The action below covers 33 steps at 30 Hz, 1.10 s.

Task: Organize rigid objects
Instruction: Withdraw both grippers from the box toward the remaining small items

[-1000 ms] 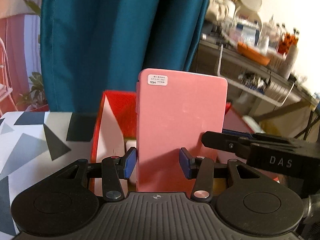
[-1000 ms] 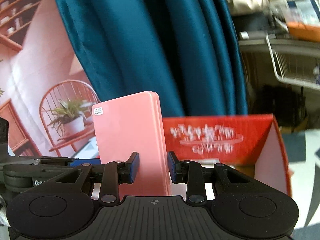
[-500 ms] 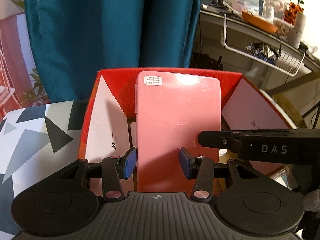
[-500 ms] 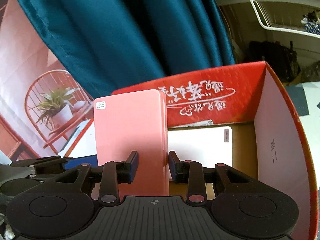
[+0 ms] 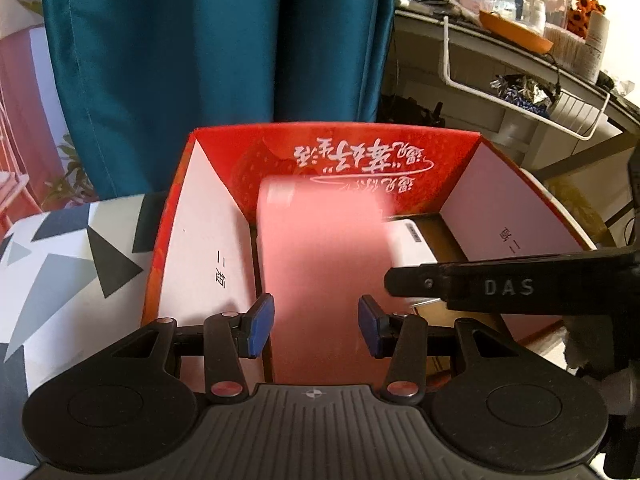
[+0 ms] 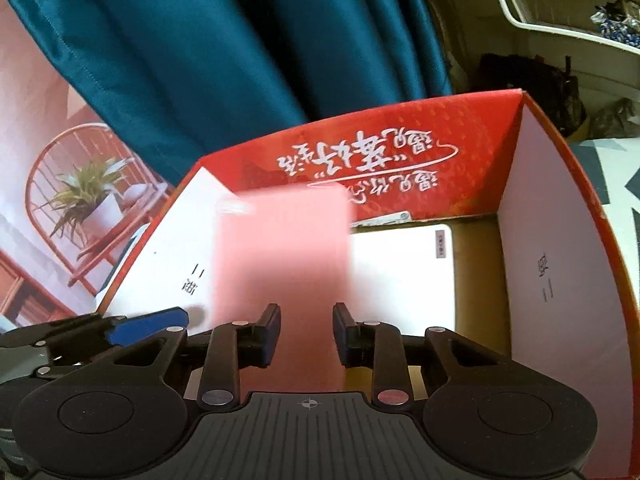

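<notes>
Teal curtain [image 5: 200, 40] behind; patterned tabletop [image 5: 60, 272] on the left. Left gripper [image 5: 316, 328]: jaws partly open, pink slab [image 5: 320, 248] between the pads; contact cannot be told, slab is blurred. Right gripper [image 6: 306, 332]: jaws narrow and closing, same slab between them, grip unclear. Slab sits over the left half of the open red box [image 5: 336, 130], beside a flat white item [image 5: 408, 244] on the box floor.

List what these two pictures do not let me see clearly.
- pink case: blurred by motion in both wrist views; its label is unreadable.
- white box in the red carton: left part hidden by the pink case, right wrist view.
- right gripper, jaws closing: right wrist view, blur hides whether pads touch the case.
</notes>
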Tool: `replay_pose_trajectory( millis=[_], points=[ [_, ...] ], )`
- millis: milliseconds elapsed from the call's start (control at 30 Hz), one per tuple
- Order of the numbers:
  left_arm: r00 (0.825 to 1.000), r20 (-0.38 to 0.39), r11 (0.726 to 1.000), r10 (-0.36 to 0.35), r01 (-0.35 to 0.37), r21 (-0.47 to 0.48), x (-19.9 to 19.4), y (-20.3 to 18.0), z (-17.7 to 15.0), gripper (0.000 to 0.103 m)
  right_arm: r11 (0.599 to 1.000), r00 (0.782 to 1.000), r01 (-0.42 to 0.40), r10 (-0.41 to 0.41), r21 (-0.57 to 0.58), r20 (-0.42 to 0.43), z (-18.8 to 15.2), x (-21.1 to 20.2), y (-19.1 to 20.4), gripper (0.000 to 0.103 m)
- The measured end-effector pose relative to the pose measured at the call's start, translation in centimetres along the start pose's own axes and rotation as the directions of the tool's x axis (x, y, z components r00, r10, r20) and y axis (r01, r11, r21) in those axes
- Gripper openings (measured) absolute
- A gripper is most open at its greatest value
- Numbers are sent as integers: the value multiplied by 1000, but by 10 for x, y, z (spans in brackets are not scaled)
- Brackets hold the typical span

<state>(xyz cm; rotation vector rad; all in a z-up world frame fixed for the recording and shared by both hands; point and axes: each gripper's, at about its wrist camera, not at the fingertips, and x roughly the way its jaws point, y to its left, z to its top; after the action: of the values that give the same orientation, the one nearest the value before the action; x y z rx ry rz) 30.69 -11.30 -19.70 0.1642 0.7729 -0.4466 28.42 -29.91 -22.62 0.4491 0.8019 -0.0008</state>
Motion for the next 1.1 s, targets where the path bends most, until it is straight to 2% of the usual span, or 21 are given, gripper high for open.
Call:
replay_pose_trajectory(
  millis=[267, 367, 433, 533, 600, 700, 1100],
  points=[
    [999, 39, 1000, 8, -8, 17, -22, -1, -2, 50, 998, 999, 39, -38, -40, 19, -6, -16, 10, 32],
    [998, 61, 1000, 16, -17, 17, -32, -2, -1, 60, 991, 993, 115, -115, -61, 14, -7, -23, 14, 41],
    [997, 76, 1000, 19, -20, 16, -39, -2, -1, 67, 986, 988, 152, -151, -67, 26, -7, -31, 15, 57],
    [995, 94, 999, 27, -29, 17, -49, -3, -1, 80, 977, 980, 195, -191, -90, 57, -7, -45, 20, 74],
    [994, 104, 999, 38, -40, 14, -56, -3, -1, 95, 974, 978, 203, -197, -96, 74, -7, -56, 22, 83],
    [992, 117, 999, 54, -54, -3, -68, -3, -2, 101, 973, 974, 213, -204, -90, 96, -8, -71, 24, 102],
    [976, 203, 994, 86, -71, -77, -145, 3, -22, 103, 964, 959, 229, -199, -136, 203, -33, -145, 46, 103]
  ],
)
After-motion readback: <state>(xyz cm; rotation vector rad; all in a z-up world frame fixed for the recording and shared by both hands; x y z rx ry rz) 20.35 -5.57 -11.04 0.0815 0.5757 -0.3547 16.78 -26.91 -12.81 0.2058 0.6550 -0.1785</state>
